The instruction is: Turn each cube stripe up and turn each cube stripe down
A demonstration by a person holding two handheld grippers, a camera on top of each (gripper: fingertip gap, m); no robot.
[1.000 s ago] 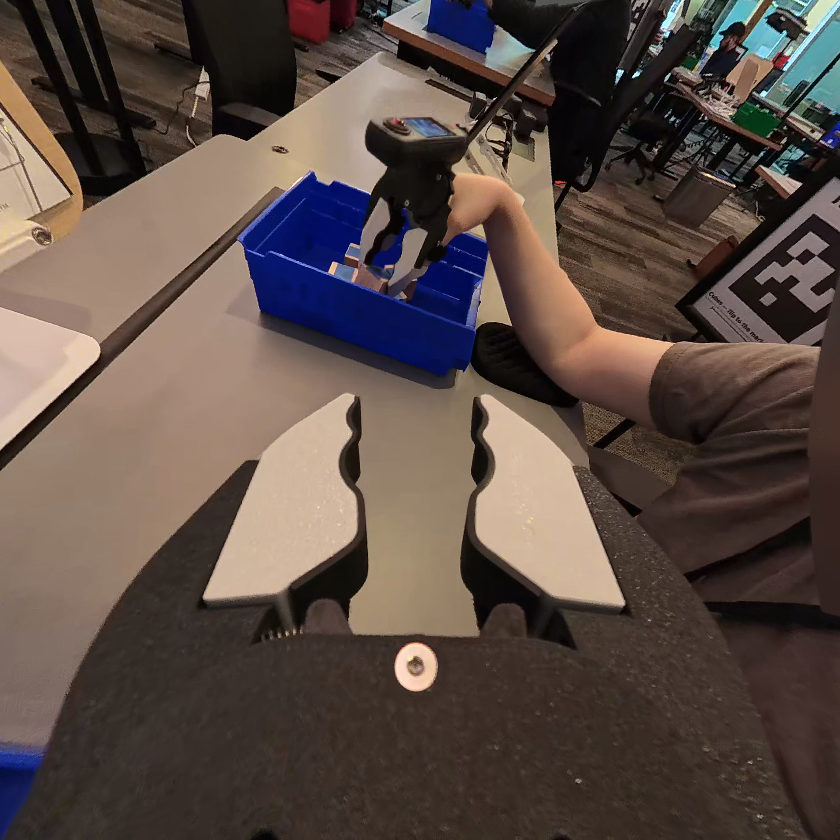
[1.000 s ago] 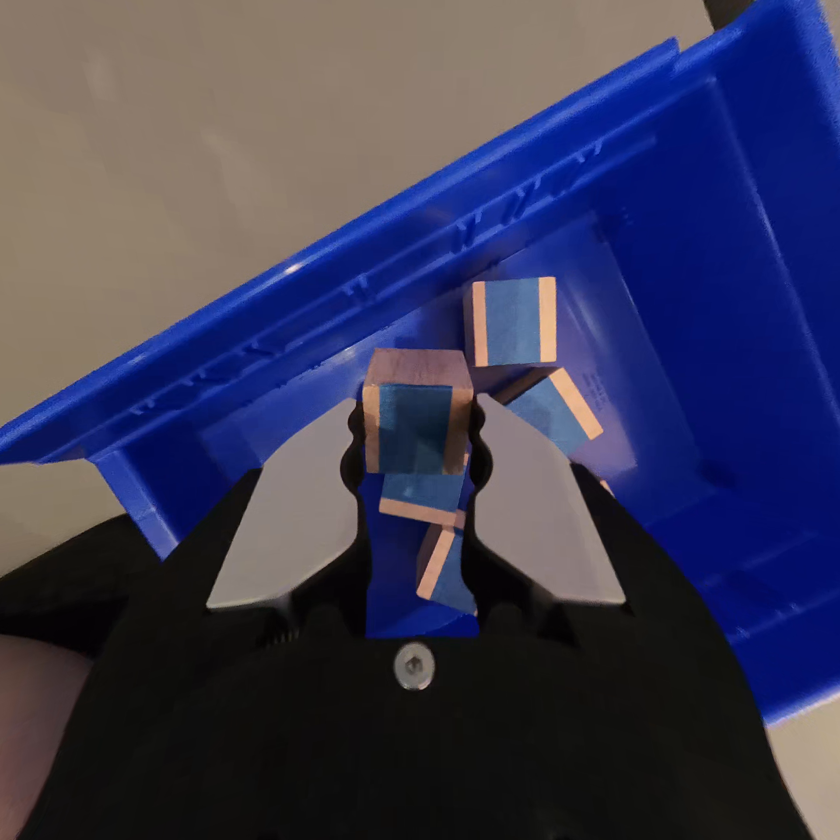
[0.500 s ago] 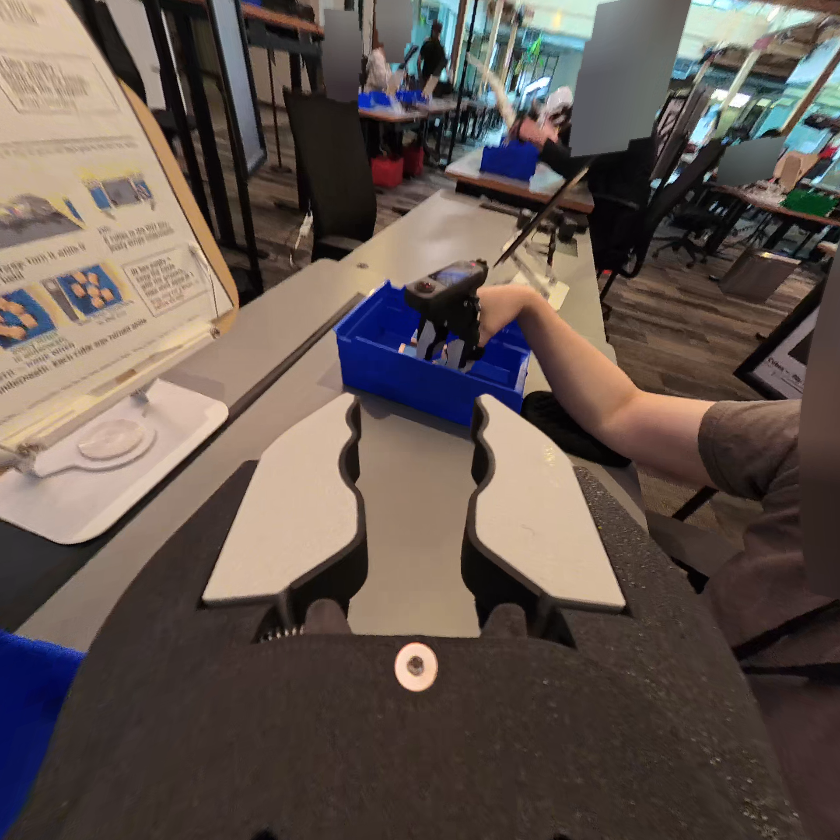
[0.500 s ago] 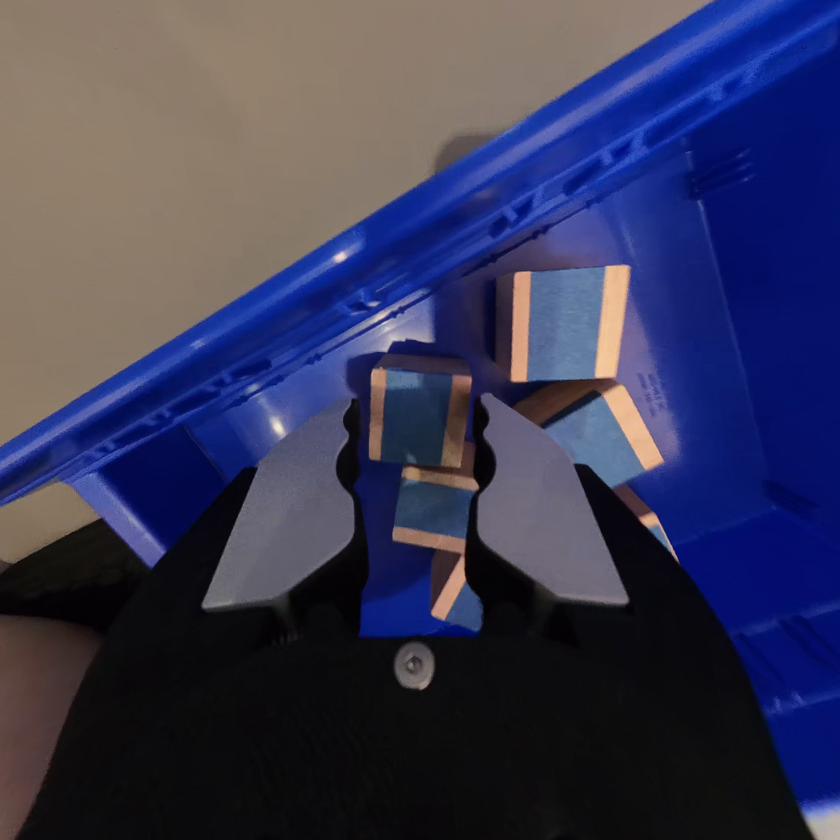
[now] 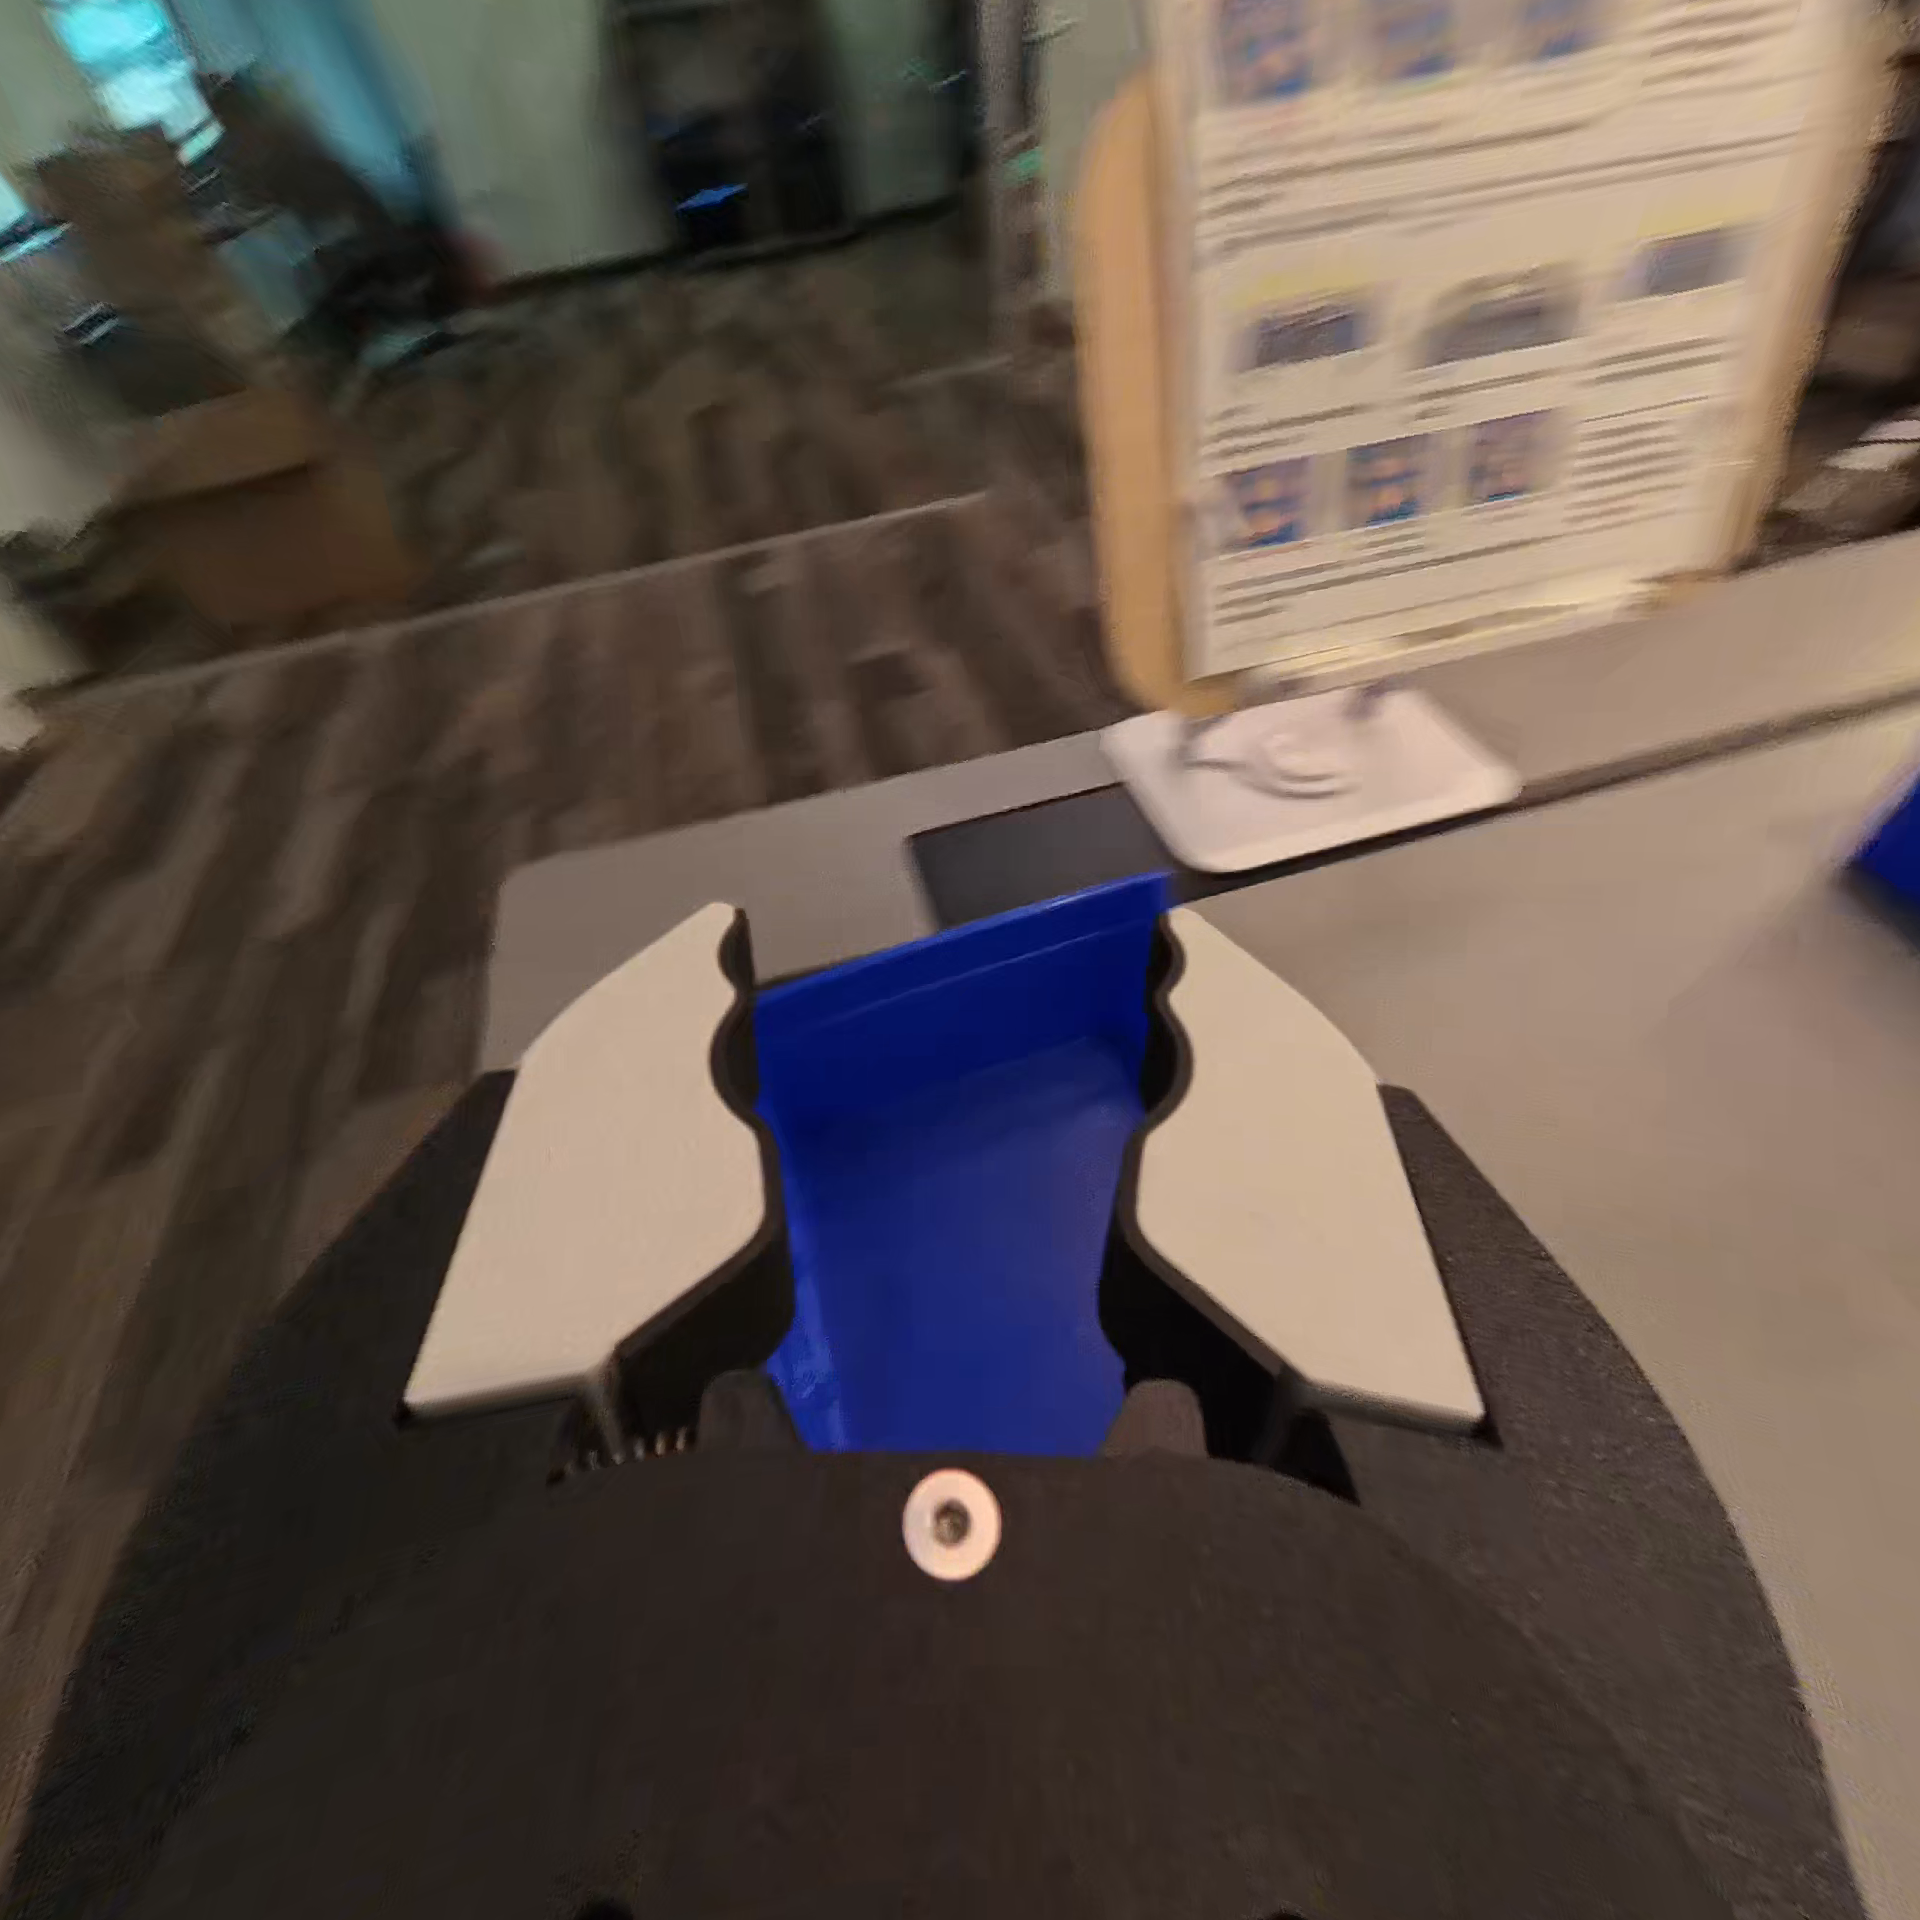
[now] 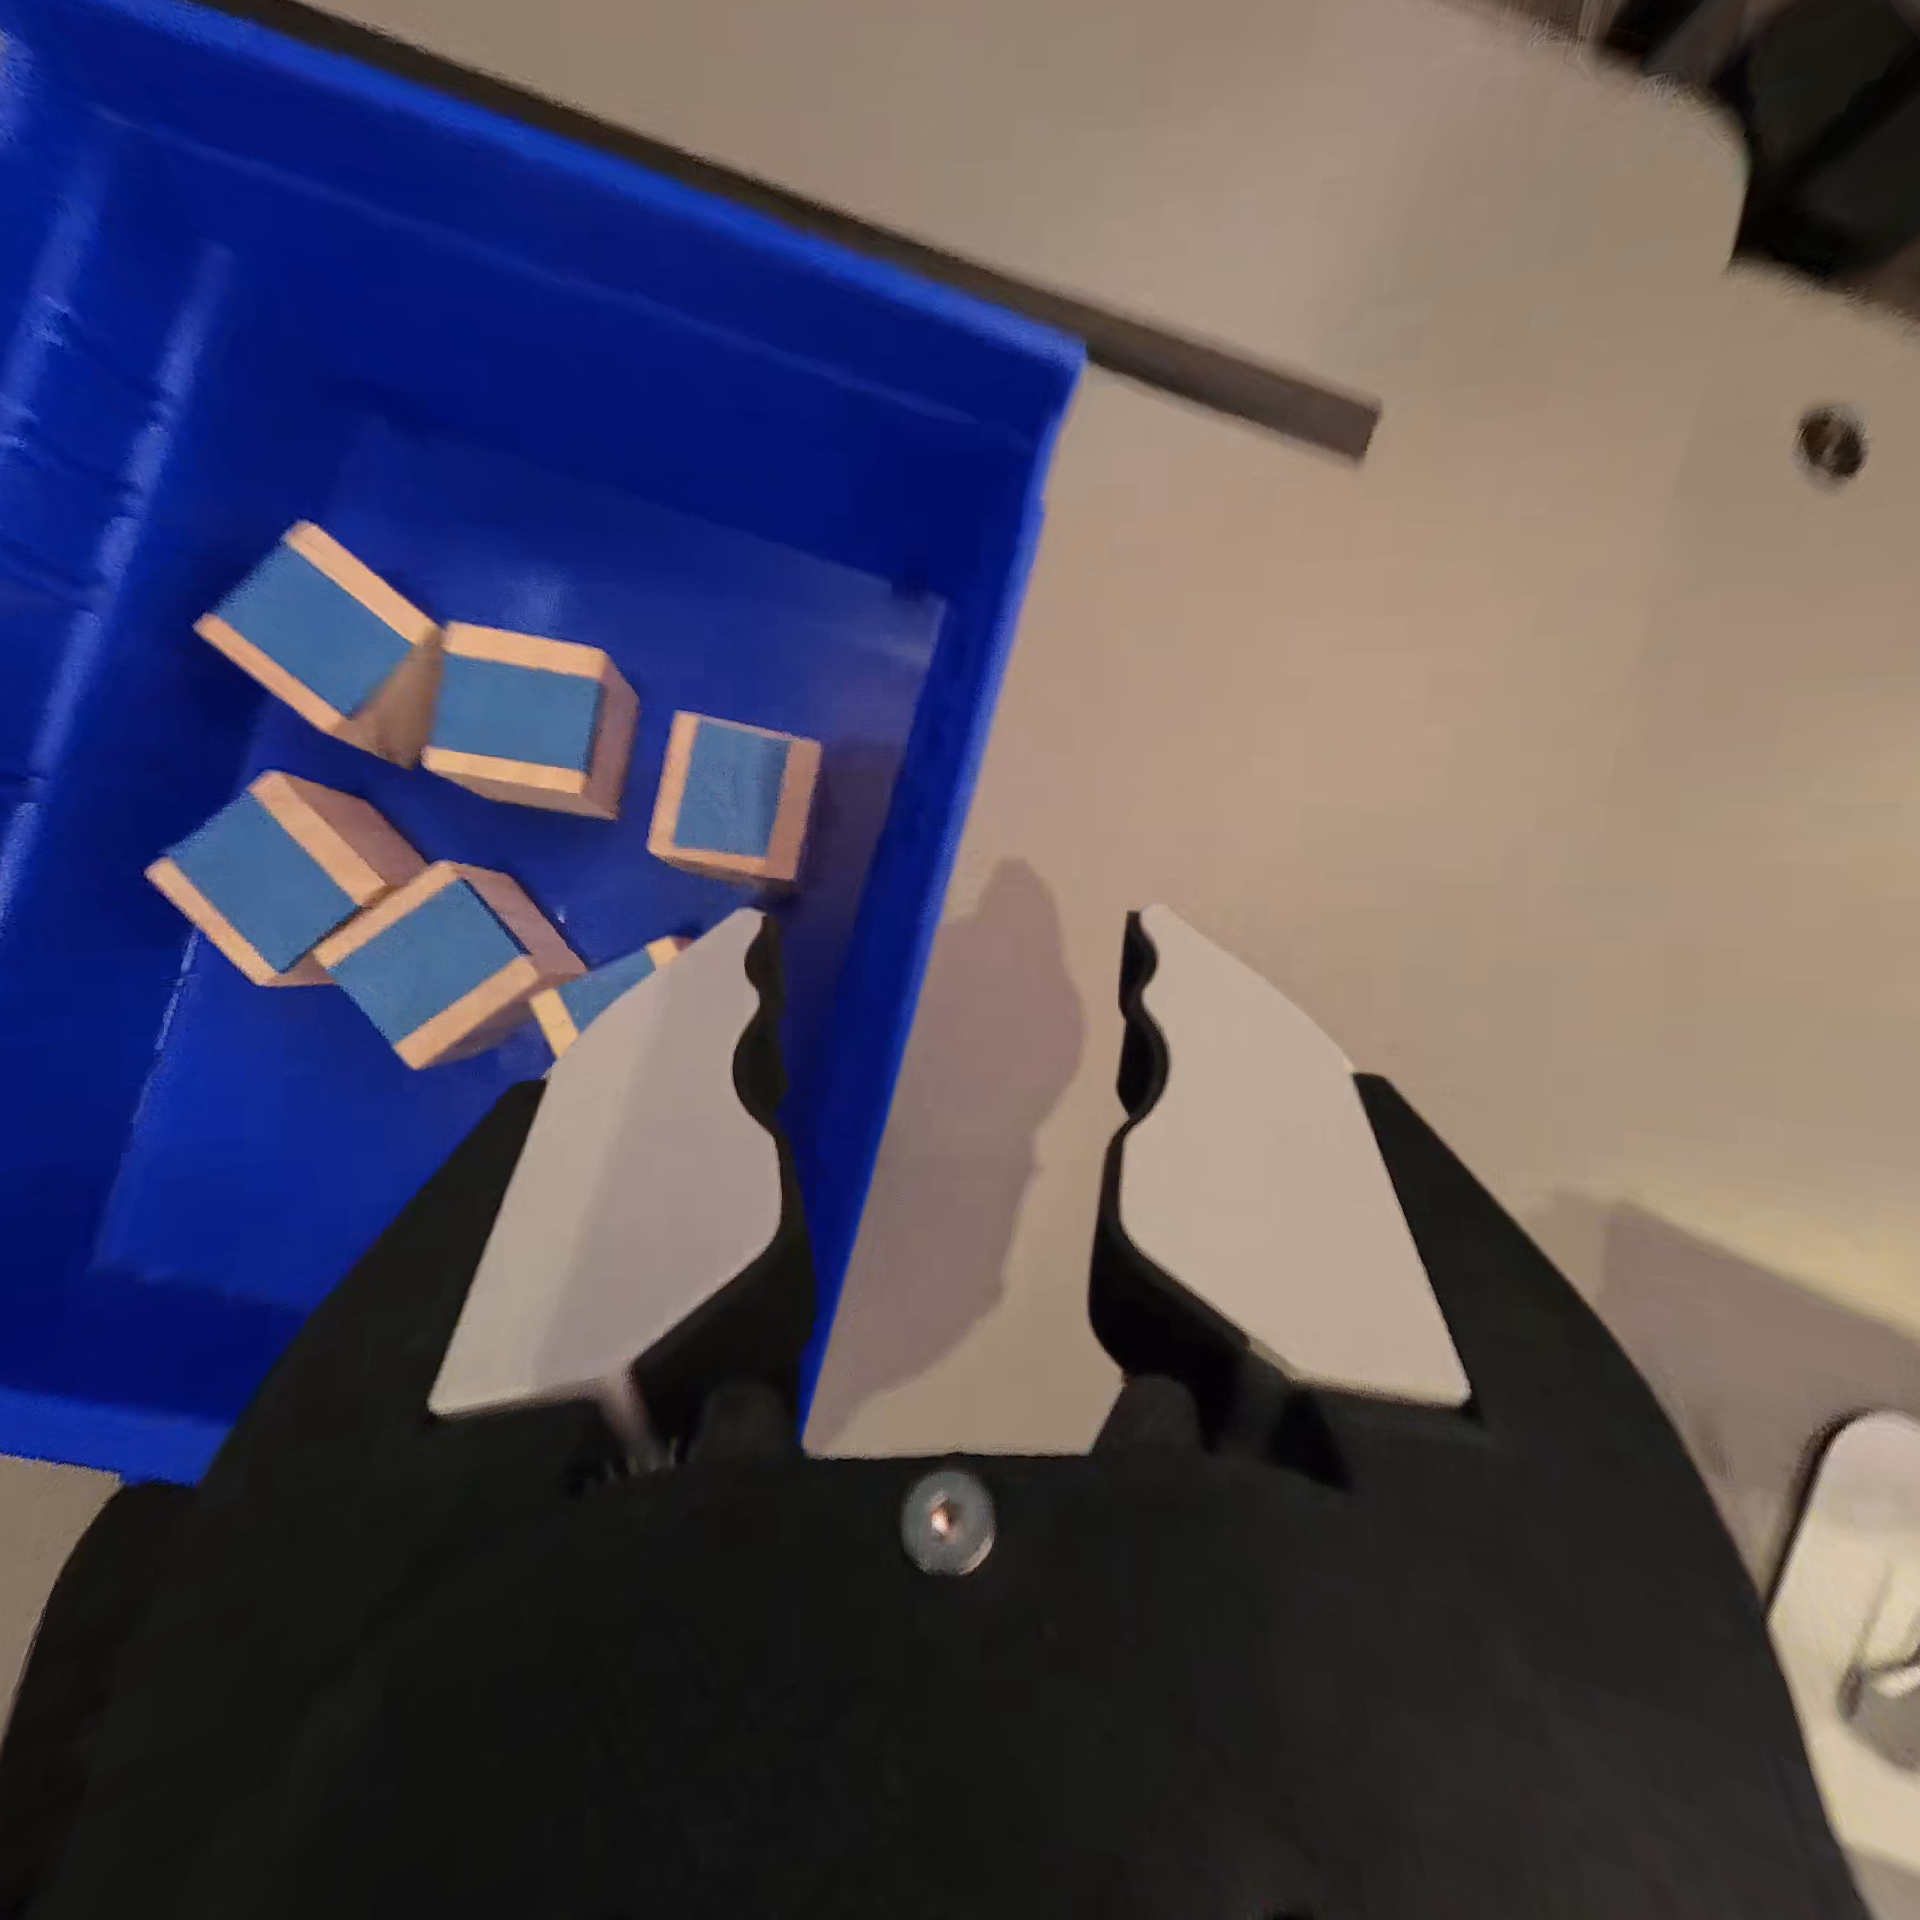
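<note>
In the right wrist view several wooden cubes lie in a blue bin (image 6: 644, 229), each with its blue stripe face up, among them one (image 6: 732, 795) nearest the right wall and one (image 6: 525, 717) beside it. My right gripper (image 6: 945, 935) is open and holds nothing. Its left finger (image 6: 644, 1122) is over the bin and its right finger is over the grey table (image 6: 1455, 727). In the blurred left wrist view my left gripper (image 5: 951, 935) is open and holds nothing, above another blue bin (image 5: 935, 1143). No cube shows in that view.
An instruction board (image 5: 1455, 312) on a white base (image 5: 1309, 790) stands on the table at right, beside a black pad (image 5: 1029, 852). A blue bin's corner (image 5: 1896, 842) shows at the right edge. The table ends at left, with floor beyond. A dark strip (image 6: 1195, 384) crosses the table.
My right gripper let go of the cube it held, opened wider and swung to the bin's right wall. My left gripper swung left, away from that bin to over another one, and opened wider.
</note>
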